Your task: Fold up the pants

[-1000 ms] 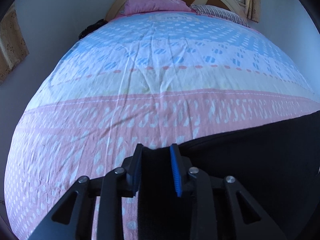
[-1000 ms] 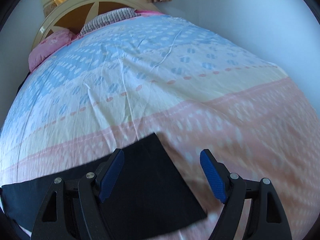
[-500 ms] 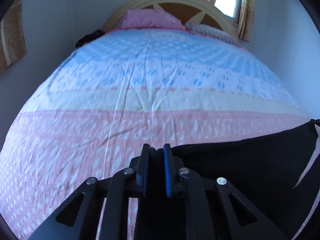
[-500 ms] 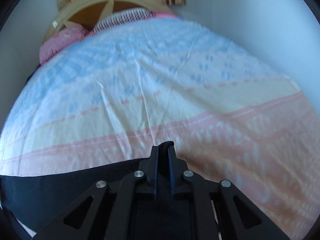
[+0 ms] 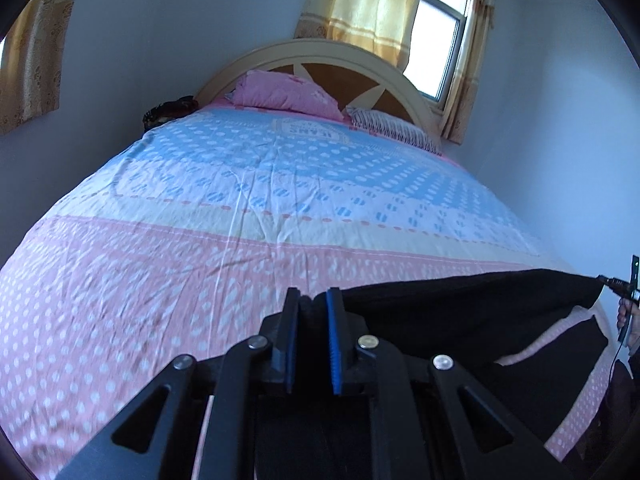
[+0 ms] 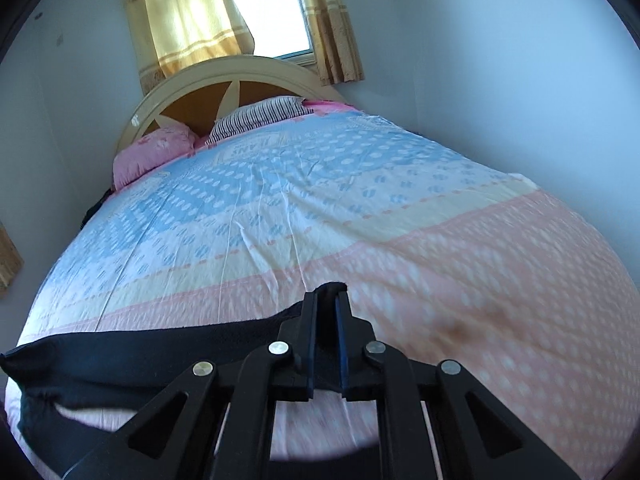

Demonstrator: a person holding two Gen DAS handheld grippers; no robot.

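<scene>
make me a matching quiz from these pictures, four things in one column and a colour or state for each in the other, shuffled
1. pants
2. left gripper
3. plain pillow
4. curtain

a. yellow
b. pink
c. black, stretched between both grippers
d. shut on cloth

Pairs: 1-c, 2-d, 3-b, 4-a

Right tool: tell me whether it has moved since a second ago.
Yes. The right tool, shut on the black pants, has lifted and tilted up: the headboard sits lower in its view, with more window showing.
</scene>
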